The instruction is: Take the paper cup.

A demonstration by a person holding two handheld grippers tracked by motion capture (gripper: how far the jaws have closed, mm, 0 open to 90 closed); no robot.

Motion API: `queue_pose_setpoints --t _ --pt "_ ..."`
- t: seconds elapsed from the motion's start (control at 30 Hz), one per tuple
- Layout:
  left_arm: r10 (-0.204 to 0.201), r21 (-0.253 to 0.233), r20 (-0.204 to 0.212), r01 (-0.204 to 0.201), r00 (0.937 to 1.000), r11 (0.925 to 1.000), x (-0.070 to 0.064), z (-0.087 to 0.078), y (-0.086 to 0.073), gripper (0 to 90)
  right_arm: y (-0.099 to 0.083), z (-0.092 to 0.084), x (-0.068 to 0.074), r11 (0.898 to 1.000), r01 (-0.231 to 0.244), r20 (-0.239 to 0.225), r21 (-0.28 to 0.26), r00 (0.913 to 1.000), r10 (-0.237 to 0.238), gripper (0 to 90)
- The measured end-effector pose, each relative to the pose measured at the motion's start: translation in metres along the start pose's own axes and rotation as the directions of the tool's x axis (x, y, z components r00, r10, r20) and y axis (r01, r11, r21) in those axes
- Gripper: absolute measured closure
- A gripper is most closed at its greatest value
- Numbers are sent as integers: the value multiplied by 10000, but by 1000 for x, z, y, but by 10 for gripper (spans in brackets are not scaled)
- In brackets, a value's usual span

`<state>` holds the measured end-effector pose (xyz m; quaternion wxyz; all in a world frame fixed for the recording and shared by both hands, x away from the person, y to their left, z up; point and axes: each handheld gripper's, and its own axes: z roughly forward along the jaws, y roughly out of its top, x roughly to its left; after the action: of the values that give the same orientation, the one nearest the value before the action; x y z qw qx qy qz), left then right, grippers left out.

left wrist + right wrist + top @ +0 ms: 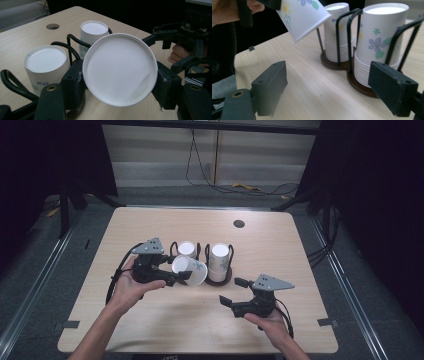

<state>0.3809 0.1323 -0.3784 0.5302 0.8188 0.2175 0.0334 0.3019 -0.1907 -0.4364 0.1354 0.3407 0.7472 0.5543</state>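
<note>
Partly cup-hidden rack (72,47) behind left gripper (120,87)

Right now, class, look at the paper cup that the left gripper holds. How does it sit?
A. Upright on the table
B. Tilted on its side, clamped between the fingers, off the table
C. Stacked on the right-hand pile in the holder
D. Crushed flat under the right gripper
B: the left gripper clamps the paper cup tilted, above the table, beside the holder.

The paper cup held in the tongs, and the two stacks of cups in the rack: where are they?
paper cup (120,68), left gripper view, white inside.
left stack (187,249), high view, top.
right stack (219,252), high view, top.
</note>
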Motion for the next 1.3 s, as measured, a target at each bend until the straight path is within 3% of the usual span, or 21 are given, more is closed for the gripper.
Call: queue_pose_setpoints --t 0.27,0.43,0.67,0.83,1.0,1.3 --pt "43 159 479 -51 9988 9999 -8 14 -11 353 -8 4 0 10000 -51 -349 -23 9994 50 141" --pt "323 352 840 -353 9959 9988 -12 22 -13 354 -5 10 4 9997 222 -743 82 9970 -216 141" --pt "314 272 943 -341 9950 9990 -16 24 -11 354 2 15 3 9979 548 -958 335 9941 -514 141" --pt "314 285 1016 -345 9943 9990 -18 25 -12 354 7 22 1 9975 683 -1041 173 9924 -662 139" --pt "387 194 1159 -412 9925 9990 -20 21 -10 354 11 31 -3 9969 781 -1820 3 9803 -767 139" --pt "425 107 1457 -445 9884 9990 -24 19 -9 354 9 33 0 9960 836 -2215 -332 9711 -889 139"
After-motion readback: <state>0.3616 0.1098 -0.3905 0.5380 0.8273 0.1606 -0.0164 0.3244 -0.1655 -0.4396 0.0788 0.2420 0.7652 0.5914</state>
